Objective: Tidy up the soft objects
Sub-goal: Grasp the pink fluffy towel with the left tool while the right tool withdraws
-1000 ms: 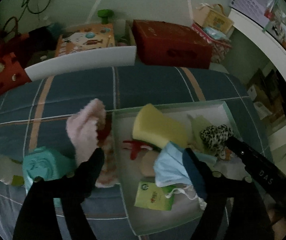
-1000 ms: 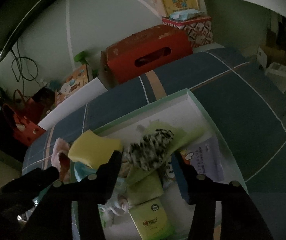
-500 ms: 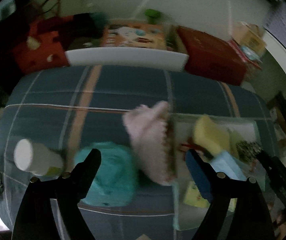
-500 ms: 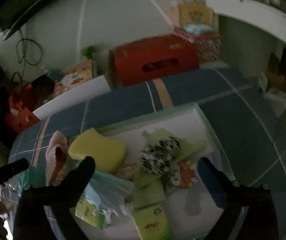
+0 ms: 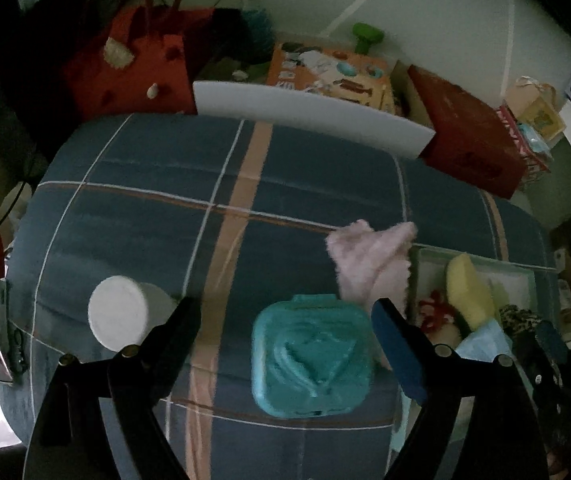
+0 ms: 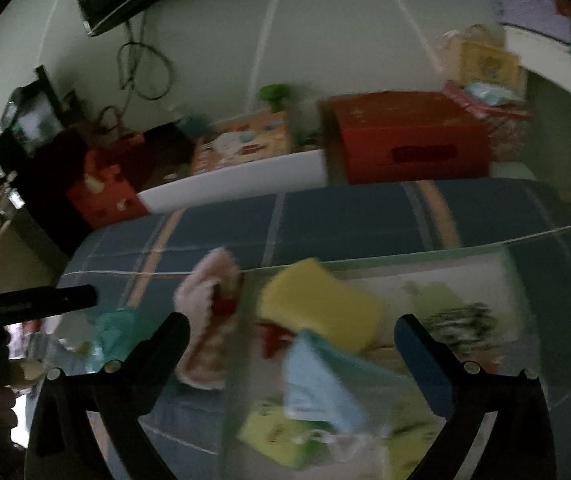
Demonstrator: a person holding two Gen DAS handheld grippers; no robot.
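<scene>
In the left wrist view my left gripper (image 5: 285,314) stands open above a teal wipes pack (image 5: 312,356) on the blue plaid bed; the pack lies between the fingers, untouched. A pink fluffy cloth (image 5: 373,268) lies just beyond it, beside the pale green tray (image 5: 485,268). In the blurred right wrist view my right gripper (image 6: 291,330) is wide open over the tray (image 6: 425,258), which holds a yellow sponge (image 6: 321,304), a light blue cloth (image 6: 317,380), a spotted fabric piece (image 6: 461,320) and green packets (image 6: 281,436). Nothing is held.
A white round container (image 5: 117,312) stands left of the left fingers. Behind the bed sit a white board (image 5: 309,116), a red box (image 5: 469,148), a red bag (image 5: 133,64) and a toy box (image 5: 329,70). The other gripper's dark finger (image 6: 45,300) shows at the left.
The left gripper swung left, from the tray to over the teal pack. The right gripper opened wide, left the spotted fabric in the tray and shifted left toward the sponge and blue cloth.
</scene>
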